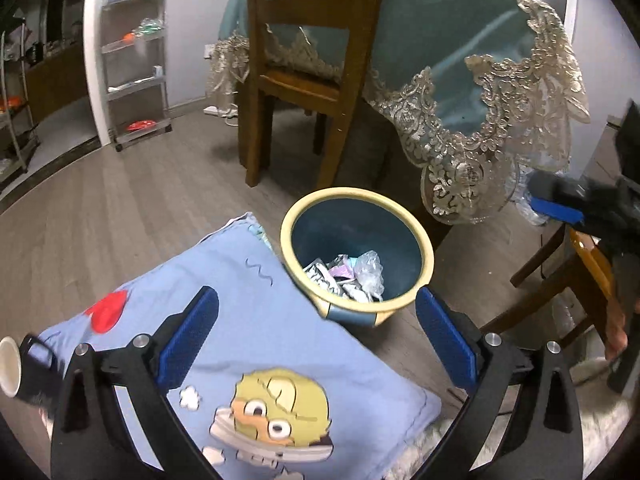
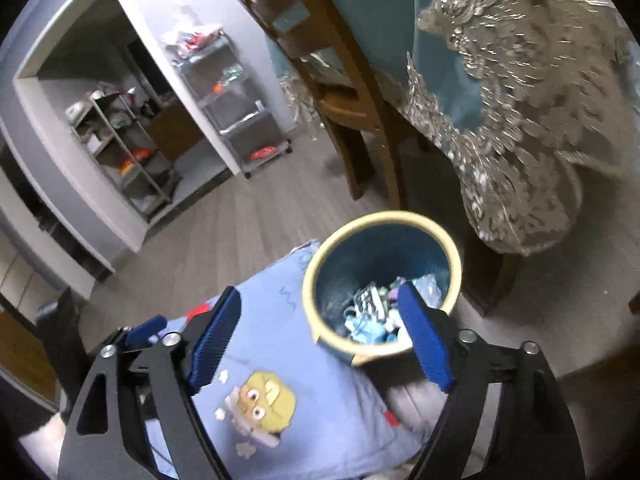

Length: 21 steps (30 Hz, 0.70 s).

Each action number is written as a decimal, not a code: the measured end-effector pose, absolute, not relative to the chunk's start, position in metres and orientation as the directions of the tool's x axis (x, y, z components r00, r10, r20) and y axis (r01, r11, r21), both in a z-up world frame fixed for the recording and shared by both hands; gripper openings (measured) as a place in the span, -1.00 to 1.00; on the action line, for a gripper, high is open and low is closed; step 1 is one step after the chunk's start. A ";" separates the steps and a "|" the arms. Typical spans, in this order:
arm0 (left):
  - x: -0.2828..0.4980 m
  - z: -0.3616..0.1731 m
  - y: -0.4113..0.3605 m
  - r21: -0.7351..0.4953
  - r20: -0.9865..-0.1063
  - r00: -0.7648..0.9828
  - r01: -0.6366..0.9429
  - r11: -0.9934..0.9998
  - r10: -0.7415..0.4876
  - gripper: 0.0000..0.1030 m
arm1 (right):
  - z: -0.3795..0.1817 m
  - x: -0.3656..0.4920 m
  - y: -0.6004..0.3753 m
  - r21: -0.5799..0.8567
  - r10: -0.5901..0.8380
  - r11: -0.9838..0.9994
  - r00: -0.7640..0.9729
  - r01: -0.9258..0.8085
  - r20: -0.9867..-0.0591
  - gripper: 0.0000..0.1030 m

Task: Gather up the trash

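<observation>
Left wrist view: we see our left tool (image 1: 316, 332) with its two blue pads spread wide and nothing between them. It hangs over a light blue pillow (image 1: 256, 344) with a yellow cartoon face on it. Just past the pillow stands the trash bin (image 1: 424, 240), blue inside with a cream rim, touching the pillow's edge. Crumpled wrappers and clear plastic (image 1: 348, 278) lie at the bottom of the bin. Behind it stand a wooden chair (image 1: 304, 80) and a bench under a teal cloth with lace trim (image 1: 460, 40). A white cup (image 1: 9, 366) shows at the far left edge. The right tool's blue pad (image 1: 556, 210) pokes in at the right edge.

Right wrist view: we see our right tool (image 2: 320, 340) with its pads wide apart too, holding nothing. The picture is a bit blurry. The bin (image 2: 316, 280) sits ahead, close to the right pad, with the trash (image 2: 372, 304) inside it. The pillow (image 2: 280, 344) lies below the tool.
</observation>
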<state>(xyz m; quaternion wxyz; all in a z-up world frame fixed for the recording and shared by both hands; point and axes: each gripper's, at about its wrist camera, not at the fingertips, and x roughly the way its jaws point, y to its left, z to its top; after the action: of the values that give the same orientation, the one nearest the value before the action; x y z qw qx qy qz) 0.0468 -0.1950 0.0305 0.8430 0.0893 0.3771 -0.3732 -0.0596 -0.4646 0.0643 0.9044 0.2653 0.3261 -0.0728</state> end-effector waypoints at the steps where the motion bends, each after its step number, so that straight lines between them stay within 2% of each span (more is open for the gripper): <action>1: 0.040 0.030 -0.191 -0.118 -0.706 0.450 0.686 0.717 -0.547 0.88 | 0.062 -0.068 -0.458 0.428 0.033 0.847 0.773 0.316 -0.634 0.76; 4: 0.027 0.026 -0.180 -0.115 -0.711 0.466 0.661 0.741 -0.527 0.88 | 0.049 -0.080 -0.443 0.432 0.032 0.836 0.757 0.337 -0.653 0.80; 6: 0.020 0.022 -0.174 -0.121 -0.711 0.473 0.646 0.754 -0.520 0.88 | 0.045 -0.083 -0.433 0.383 -0.009 0.851 0.740 0.358 -0.672 0.82; 10: 0.019 0.016 -0.173 -0.114 -0.718 0.491 0.616 0.779 -0.493 0.88 | 0.050 -0.087 -0.417 0.295 -0.089 0.889 0.764 0.350 -0.640 0.89; 13: 0.022 0.010 -0.175 -0.121 -0.727 0.489 0.599 0.792 -0.481 0.88 | 0.045 -0.083 -0.412 0.301 -0.077 0.891 0.768 0.339 -0.636 0.89; 16: 0.028 0.008 -0.177 -0.121 -0.739 0.491 0.576 0.808 -0.461 0.88 | 0.036 -0.071 -0.406 0.248 -0.095 0.905 0.734 0.344 -0.673 0.89; 21: 0.027 0.016 -0.175 -0.111 -0.712 0.508 0.600 0.792 -0.485 0.88 | 0.029 -0.064 -0.403 0.243 -0.088 0.907 0.720 0.343 -0.688 0.89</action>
<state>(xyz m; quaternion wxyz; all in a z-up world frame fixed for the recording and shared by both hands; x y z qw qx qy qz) 0.0268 -0.1753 0.0157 0.8652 0.0749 0.3841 -0.3135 -0.0642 -0.4035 0.0288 0.9098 0.1795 0.3548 -0.1186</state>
